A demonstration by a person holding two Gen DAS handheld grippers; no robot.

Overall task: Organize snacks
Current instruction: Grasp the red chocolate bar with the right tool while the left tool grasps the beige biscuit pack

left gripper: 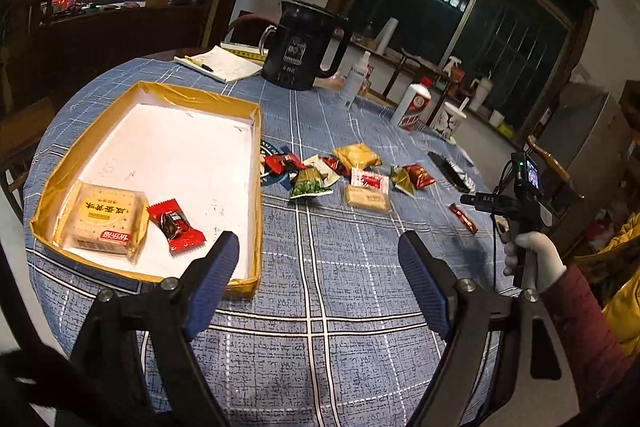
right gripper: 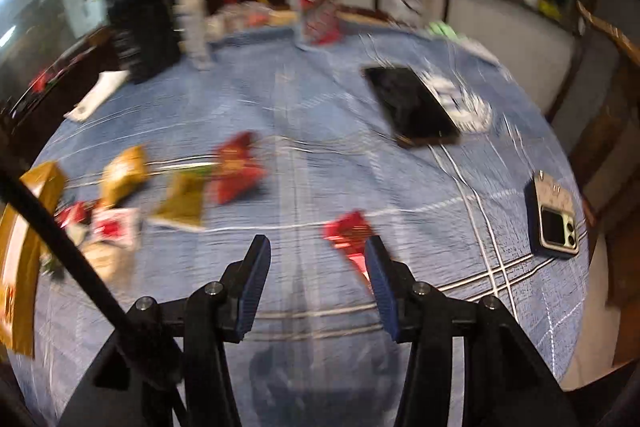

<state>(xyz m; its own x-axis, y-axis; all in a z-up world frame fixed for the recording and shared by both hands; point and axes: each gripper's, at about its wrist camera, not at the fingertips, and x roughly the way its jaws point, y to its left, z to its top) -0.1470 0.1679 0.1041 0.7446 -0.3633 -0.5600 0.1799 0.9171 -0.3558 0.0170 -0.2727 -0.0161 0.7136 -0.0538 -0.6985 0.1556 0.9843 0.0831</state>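
Note:
A gold-rimmed tray [left gripper: 256,187] with a white floor lies at the left of the table. It holds a yellow cracker pack [left gripper: 105,219] and a red wrapped candy [left gripper: 176,225]. My left gripper [left gripper: 318,251] hovers open over the tablecloth just right of the tray, with nothing between its pads. Several loose snacks [left gripper: 352,175] lie in a cluster mid-table. In the blurred right wrist view my right gripper [right gripper: 317,247] stands open and empty above the cloth. A red candy [right gripper: 346,229] lies just beyond its right finger. More snacks [right gripper: 176,187] lie to its left.
A black kettle [left gripper: 300,47], a notepad [left gripper: 224,65], a spray bottle [left gripper: 356,79] and a white liquor bottle [left gripper: 414,105] stand at the far side. Two phones [right gripper: 412,107] [right gripper: 556,223] lie at the right. A gloved hand [left gripper: 532,255] holds the right tool. The table edge is close at the right.

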